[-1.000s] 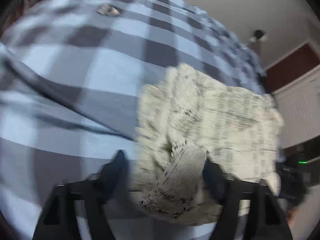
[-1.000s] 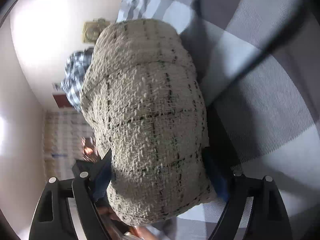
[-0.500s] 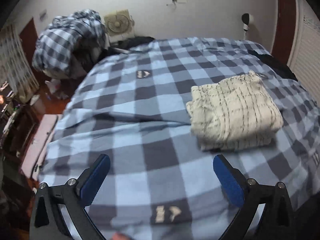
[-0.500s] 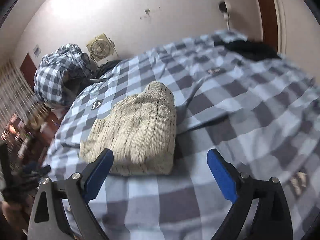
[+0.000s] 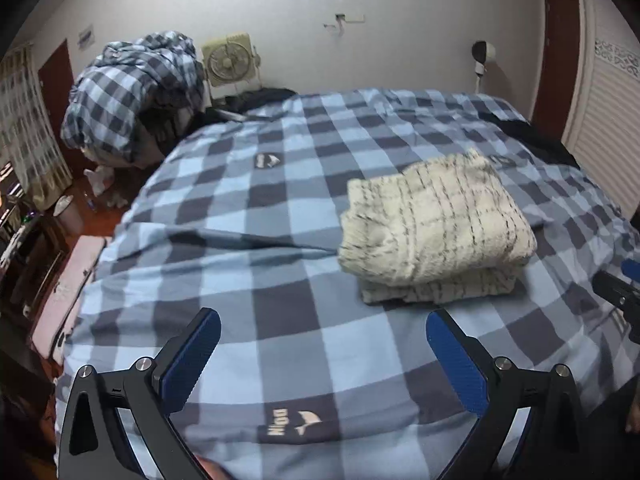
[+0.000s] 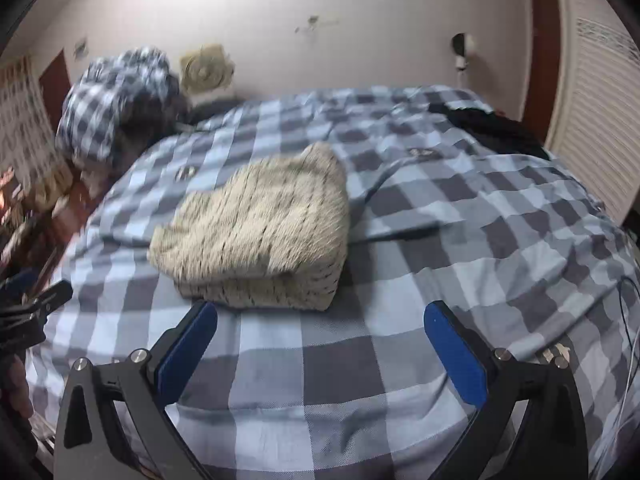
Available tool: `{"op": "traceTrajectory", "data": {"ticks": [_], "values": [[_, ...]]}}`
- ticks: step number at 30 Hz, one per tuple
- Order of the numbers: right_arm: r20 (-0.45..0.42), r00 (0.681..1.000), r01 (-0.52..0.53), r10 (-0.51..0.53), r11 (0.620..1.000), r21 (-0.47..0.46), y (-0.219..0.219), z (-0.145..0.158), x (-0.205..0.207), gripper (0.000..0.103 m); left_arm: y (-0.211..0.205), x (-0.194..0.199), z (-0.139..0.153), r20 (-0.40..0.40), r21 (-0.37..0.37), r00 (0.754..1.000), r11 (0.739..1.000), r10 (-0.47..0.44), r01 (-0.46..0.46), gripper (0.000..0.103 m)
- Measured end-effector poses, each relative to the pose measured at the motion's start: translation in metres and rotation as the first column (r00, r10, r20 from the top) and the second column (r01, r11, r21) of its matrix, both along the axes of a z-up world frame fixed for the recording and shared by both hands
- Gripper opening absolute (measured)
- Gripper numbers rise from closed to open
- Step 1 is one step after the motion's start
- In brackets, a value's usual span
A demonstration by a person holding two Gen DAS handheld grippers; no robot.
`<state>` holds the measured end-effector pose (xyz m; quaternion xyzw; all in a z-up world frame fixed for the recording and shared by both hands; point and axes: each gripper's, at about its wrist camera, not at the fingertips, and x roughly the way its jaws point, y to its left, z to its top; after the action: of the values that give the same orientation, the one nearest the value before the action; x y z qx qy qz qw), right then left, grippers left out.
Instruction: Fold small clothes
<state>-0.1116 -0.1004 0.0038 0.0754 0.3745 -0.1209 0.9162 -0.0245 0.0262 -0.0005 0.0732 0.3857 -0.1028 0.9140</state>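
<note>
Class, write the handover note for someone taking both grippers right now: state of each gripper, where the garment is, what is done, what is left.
Left gripper: open, empty, jaws just widened.
Right gripper: open, empty, jaws just widened.
Cream knit garment: folded into a thick bundle, lying free on the checked bedcover, beyond both grippers.
Done: this piece looks folded and released.
Left: possibly tidy its uneven edges; I cannot tell whether the dark clothing at the far corner needs folding.

Cream knit garment (image 5: 436, 224) with thin dark grid lines, bedspread (image 5: 280, 208) checked in light blue, grey and charcoal, heaped bedding (image 5: 132, 92) likewise checked, blue gripper pads (image 5: 188, 364), beige fan (image 5: 230, 60)
</note>
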Motion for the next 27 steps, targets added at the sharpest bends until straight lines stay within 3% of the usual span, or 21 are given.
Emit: {"op": "traceTrajectory", "data": {"ticks": [9,16,27], "values": [[-0.006,1.000,-0.011,0.011,1.000,0.021,-0.009,-0.004,0.002,0.102,-0.019,-0.001,-0.007,-0.011,0.032,0.998,0.997,-0.065,0.065,0.103],[-0.001,1.000,0.014,-0.014,0.997,0.077,-0.020,-0.003,-0.002,0.102,-0.017,-0.002,-0.007,-0.027,0.025,0.998,0.998,-0.061,0.062,0.103],[-0.010,1.000,0.013,-0.012,0.998,0.068,-0.017,-0.001,-0.006,0.102,-0.012,-0.001,-0.003,-0.024,0.001,0.999,0.999,-0.041,0.041,0.103]]}}
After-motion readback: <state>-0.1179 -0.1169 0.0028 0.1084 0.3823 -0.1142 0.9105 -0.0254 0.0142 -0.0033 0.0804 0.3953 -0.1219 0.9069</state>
